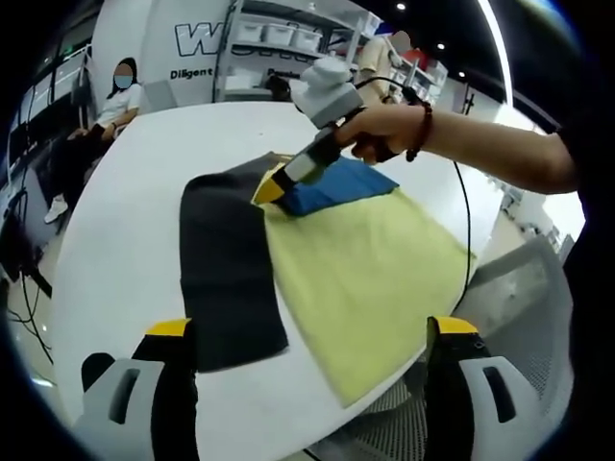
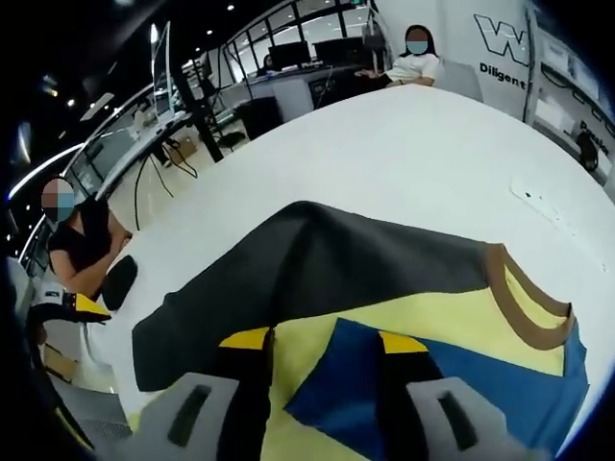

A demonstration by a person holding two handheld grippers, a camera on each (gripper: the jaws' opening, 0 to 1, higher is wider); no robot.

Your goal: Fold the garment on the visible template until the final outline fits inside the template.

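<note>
Right now you are working a garment point(image 1: 375, 279) that is lying on the white round table point(image 1: 135, 173), its yellow body spread flat, one dark grey sleeve point(image 1: 229, 274) stretched beside it. Your right gripper point(image 1: 274, 189) is pinching the blue sleeve point(image 1: 341, 184), lifting its corner. Your left gripper point(image 1: 312, 336) is hovering spread wide above the near edge, holding nothing.

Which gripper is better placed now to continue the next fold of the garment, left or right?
Right, probably. The right gripper is already down at the blue sleeve on the garment, jaws around its edge. The left gripper hangs open above the table, off the fabric.
</note>
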